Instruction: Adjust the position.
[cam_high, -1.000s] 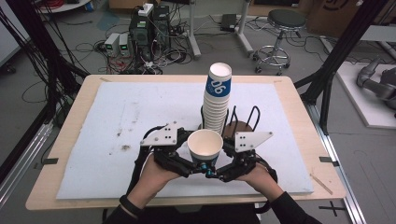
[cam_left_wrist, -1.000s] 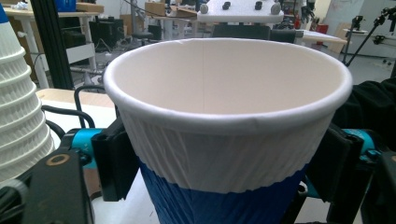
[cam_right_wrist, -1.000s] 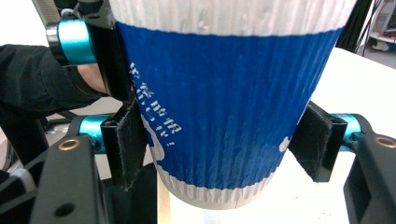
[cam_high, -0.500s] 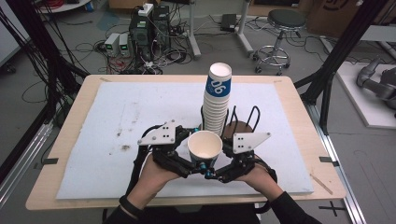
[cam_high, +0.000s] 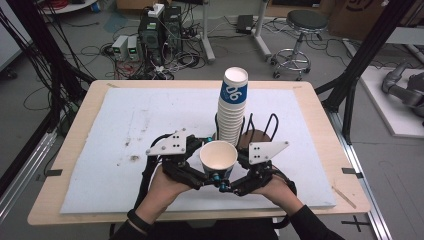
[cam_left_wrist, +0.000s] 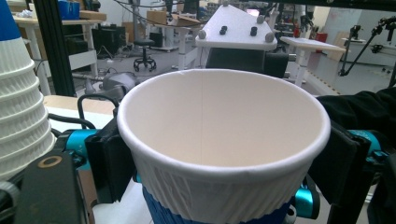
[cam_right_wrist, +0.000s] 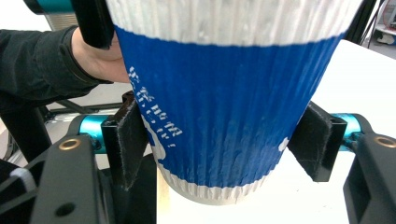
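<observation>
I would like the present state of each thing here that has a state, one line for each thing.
Single cup: upright, empty, held above the table between both grippers.
Cup stack: upright, nested, standing in a black wire holder.
Right gripper: shut on the cup's lower blue band.
Left gripper: jaws on either side of the cup; grip unclear.

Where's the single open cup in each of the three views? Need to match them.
High view: cup at lower centre, between the two tools, in front of the cup stack.
Left gripper view: centre, seen into its white inside, blue band at the bottom.
Right gripper view: centre, blue ribbed wall seen from the side.
Shared landmark: the cup's blue band; the stack also shows at far left in the left gripper view.
</observation>
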